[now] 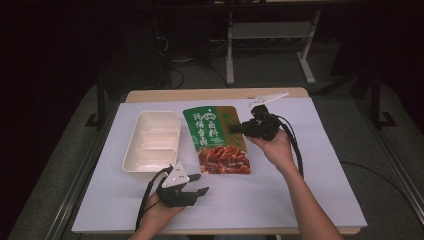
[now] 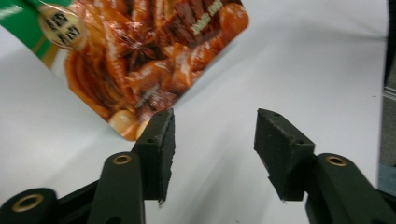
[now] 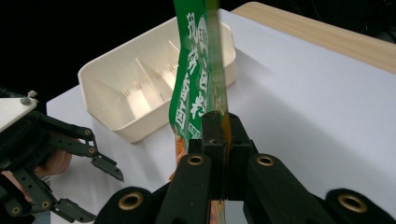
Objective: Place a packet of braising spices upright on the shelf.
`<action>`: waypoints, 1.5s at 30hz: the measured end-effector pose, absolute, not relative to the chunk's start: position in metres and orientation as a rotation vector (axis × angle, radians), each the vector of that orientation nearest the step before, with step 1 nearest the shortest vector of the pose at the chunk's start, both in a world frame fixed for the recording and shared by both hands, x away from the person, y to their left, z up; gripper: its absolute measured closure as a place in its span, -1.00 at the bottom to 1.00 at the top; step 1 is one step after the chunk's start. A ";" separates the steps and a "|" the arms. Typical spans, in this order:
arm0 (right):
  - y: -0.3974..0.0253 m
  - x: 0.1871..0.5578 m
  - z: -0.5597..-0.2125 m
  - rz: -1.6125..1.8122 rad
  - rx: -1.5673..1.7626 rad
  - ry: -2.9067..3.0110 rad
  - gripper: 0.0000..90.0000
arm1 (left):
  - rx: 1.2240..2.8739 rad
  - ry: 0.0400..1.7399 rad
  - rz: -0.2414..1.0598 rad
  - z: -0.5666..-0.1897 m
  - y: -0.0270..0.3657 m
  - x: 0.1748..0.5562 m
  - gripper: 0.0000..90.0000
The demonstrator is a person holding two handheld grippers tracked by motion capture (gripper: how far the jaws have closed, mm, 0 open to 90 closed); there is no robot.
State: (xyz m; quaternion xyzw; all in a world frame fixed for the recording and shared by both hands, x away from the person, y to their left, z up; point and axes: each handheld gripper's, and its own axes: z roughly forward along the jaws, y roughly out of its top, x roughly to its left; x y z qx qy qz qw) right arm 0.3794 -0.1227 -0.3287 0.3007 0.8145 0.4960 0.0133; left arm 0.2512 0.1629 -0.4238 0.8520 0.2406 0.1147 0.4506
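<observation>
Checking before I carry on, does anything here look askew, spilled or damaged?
Nothing spilled or damaged. The seasoning pouch lies slightly askew beside the empty white tray, its edge clamped by the right gripper. The left gripper waits open near its lower corner.

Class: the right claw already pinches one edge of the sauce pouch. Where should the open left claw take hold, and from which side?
Left claw should take the pouch at its near bottom corner, coming in from the person's side. That flat, thin corner lies just ahead of its open jaws, well apart from the right claw on the side edge.
</observation>
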 end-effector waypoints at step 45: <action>-0.063 0.360 -0.265 1.674 0.693 2.451 1.00 | 2.074 0.484 0.275 -0.432 0.184 0.221 -0.30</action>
